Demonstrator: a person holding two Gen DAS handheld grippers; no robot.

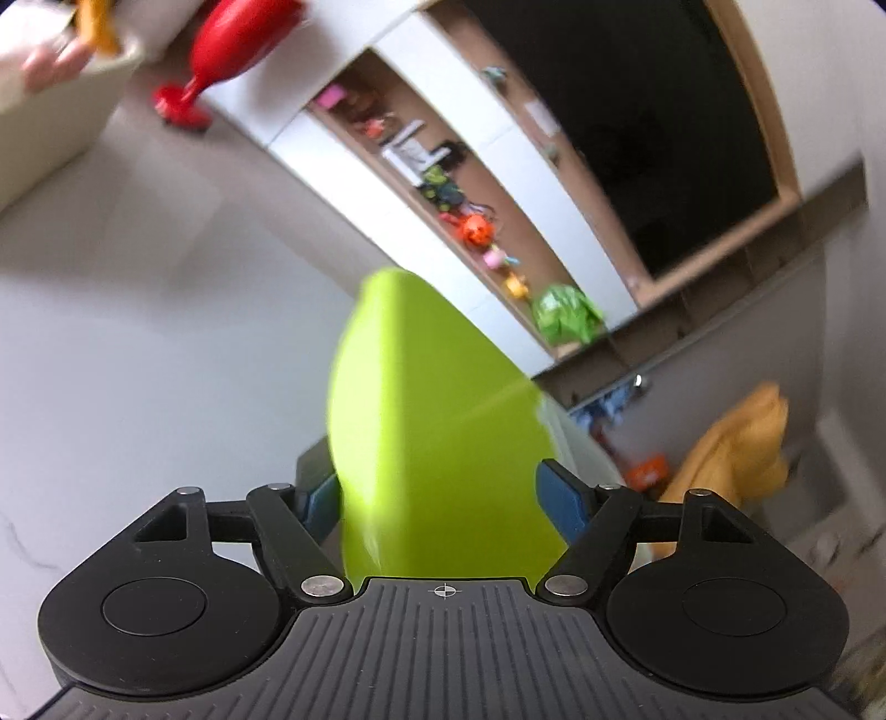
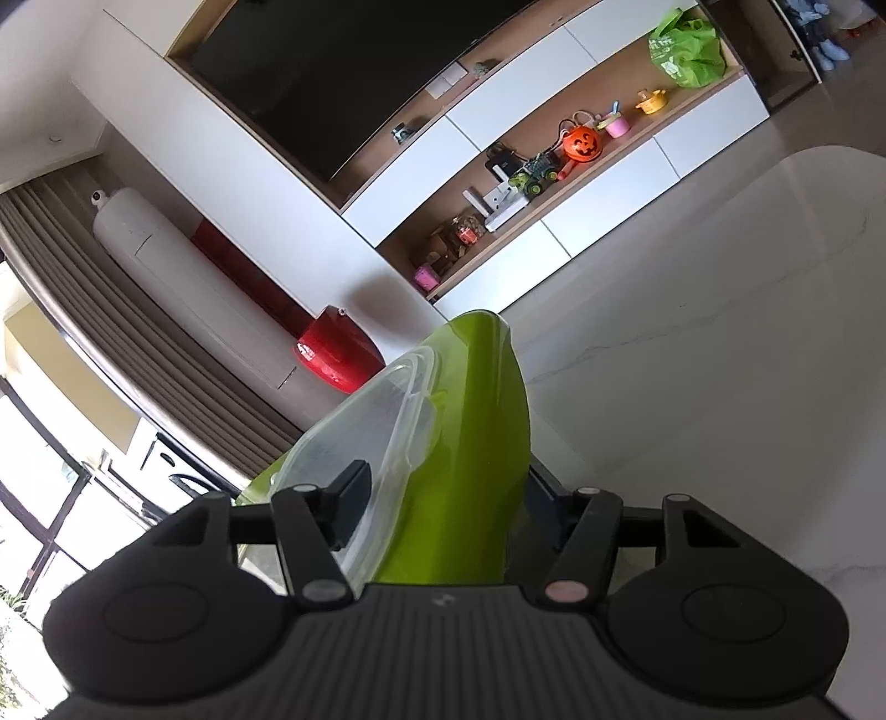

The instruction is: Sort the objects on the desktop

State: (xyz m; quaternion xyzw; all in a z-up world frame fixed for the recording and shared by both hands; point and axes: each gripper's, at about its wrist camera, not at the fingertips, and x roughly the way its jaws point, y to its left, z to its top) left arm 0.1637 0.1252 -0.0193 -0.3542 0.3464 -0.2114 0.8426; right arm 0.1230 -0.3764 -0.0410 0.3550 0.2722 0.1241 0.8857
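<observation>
In the left wrist view a smooth, matte lime-green plastic piece [image 1: 437, 421] rises from the bottom centre of the frame to a rounded tip near the middle, its broad curved face blurred at the edges. The left gripper [image 1: 443, 498] has this green piece between its two blue-padded fingers [image 1: 559, 498], partway closed, and both pads appear to press its sides; the lower end of the piece is hidden behind the ribbed black gripper body. In the right wrist view the same glossy green shape [image 2: 476, 443] stands at centre, tilted up and to the right, with a clear, rounded-rectangular plastic lid [image 2: 354, 443] with a raised rim lying against its left face. The right gripper [image 2: 437, 498] is partly closed around both: its left finger [image 2: 351, 498] shows dimly through the clear plastic, while the right one is mostly hidden behind the green edge. Whether the green piece is a box or a lid cannot be told. A pale marble-veined tabletop [image 2: 720, 343] fills the right of that view. In the upper left of the left view a blurred cream bin [image 1: 61, 111] is cut off by the frame edge, beside a red glossy object [image 1: 221, 50] too smeared to identify.
</observation>
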